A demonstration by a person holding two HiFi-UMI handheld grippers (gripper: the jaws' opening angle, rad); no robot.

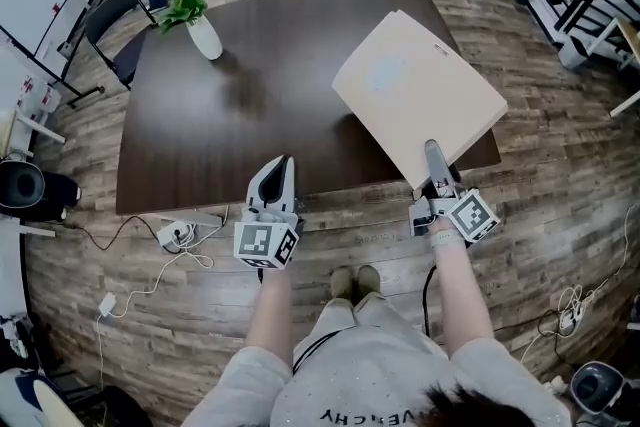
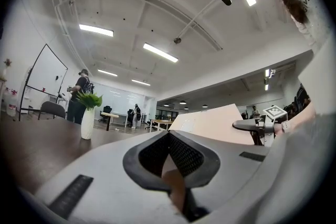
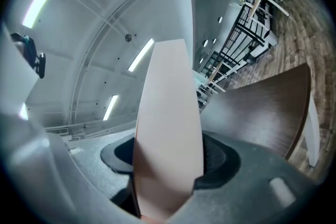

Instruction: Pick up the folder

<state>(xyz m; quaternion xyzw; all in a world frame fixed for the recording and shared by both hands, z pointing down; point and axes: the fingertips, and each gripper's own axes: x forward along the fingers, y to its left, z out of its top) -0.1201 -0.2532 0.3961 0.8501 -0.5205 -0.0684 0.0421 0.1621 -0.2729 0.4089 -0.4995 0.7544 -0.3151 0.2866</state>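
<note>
Right gripper of mine pinches the near edge of the beige folder, holding it tilted above the right side of the dark tabletop, while my left gripper hovers pressed together and empty.

My workspace is evenly and fairly brightly lit from overhead. Long white ceiling light strips glow above the dark brown rectangular wooden table and burn out to plain white in both gripper views. The tabletop carries a dull sheen. At the table's far left corner, the white ceramic vase drops a faint, smudgy shadow toward me. The pale beige flat folder lays a thin dark shadow on the table along its left edge. All three views bulge like fisheyes, bending the table's edges. The gripper views fade to black rims, and up close the folder turns soft.
</note>
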